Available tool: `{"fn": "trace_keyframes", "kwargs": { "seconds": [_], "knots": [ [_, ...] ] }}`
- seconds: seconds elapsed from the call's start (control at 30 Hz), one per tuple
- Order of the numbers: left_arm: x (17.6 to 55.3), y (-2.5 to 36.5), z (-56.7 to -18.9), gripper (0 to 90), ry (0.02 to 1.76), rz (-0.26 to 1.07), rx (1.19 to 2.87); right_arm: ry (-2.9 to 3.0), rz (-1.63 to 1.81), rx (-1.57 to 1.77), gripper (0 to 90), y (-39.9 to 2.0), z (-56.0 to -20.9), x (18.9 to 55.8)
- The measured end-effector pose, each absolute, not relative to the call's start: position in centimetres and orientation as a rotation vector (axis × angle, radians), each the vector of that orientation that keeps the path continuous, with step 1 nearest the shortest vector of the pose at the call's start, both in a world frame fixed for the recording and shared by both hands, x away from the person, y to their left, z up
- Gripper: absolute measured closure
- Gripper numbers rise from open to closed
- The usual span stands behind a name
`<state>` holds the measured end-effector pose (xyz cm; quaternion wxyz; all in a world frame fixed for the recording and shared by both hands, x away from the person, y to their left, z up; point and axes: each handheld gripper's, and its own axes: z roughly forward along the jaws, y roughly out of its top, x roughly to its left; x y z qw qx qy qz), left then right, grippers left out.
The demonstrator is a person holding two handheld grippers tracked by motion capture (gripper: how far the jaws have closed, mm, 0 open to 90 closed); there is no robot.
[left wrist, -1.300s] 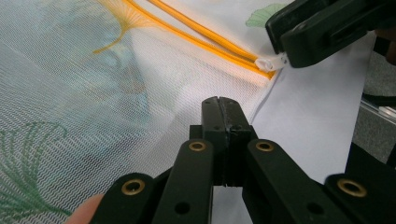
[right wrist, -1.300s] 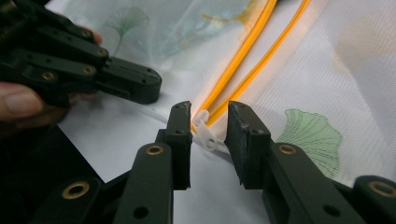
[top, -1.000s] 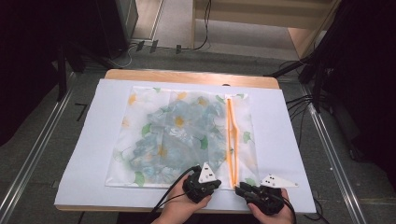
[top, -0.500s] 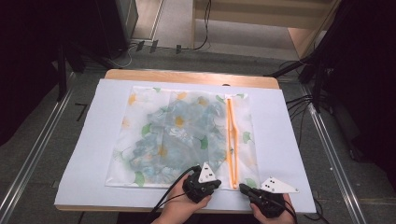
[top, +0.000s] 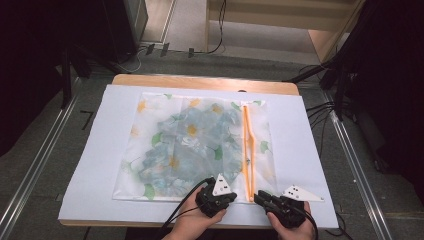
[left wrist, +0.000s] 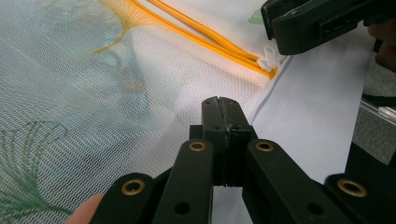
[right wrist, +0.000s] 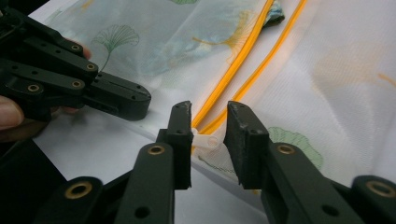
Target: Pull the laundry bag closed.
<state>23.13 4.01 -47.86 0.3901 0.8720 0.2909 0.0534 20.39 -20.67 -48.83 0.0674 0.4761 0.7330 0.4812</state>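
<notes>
A mesh laundry bag (top: 192, 145) printed with ginkgo leaves lies flat on the white sheet (top: 95, 150) that covers the surface, with bluish clothing showing through the mesh. Its orange zipper (top: 247, 145) runs from twelve o'clock down to six o'clock along the bag's right side, and the two zipper tracks stand apart along the middle of the run, so the bag is partly unzipped.

At the bag's near edge, around six o'clock on the surface, the left gripper (left wrist: 223, 109) rests with its jaws pressed flat together, low over the bag's near hem; I cannot tell whether any fabric is caught in them. A fingertip of the person's left hand (top: 192, 225) shows beside it.

Just to its right, at the zipper's near end, sits the white zipper pull (right wrist: 205, 140). The right gripper (right wrist: 208, 122) has its jaws on either side of this pull; they have just been opening, and a gap shows between each pad and the tab. The person's right hand (top: 292, 227) holds it at about five o'clock, close to the surface's near edge.
</notes>
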Motion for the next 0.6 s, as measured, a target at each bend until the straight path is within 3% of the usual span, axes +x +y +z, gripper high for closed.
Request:
{"fn": "trace_keyframes", "kwargs": {
  "seconds": [0.1,0.17,0.43,0.6],
  "knots": [
    [23.12,4.00,-47.87,90.0,0.736,0.136,2.214,2.287,1.415,1.428,64.1,-20.10,-49.30,20.69],
    [23.11,4.00,-47.87,90.0,0.736,0.137,2.215,2.293,1.404,1.402,64.6,-19.85,-49.38,20.59],
    [23.12,3.99,-47.89,90.0,0.733,0.138,2.214,2.317,1.340,1.328,80.2,-19.95,-49.28,20.01],
    [23.12,3.99,-47.88,90.0,0.736,0.138,2.213,2.319,1.318,1.303,84.0,-19.84,-49.10,19.79]
  ]
}}
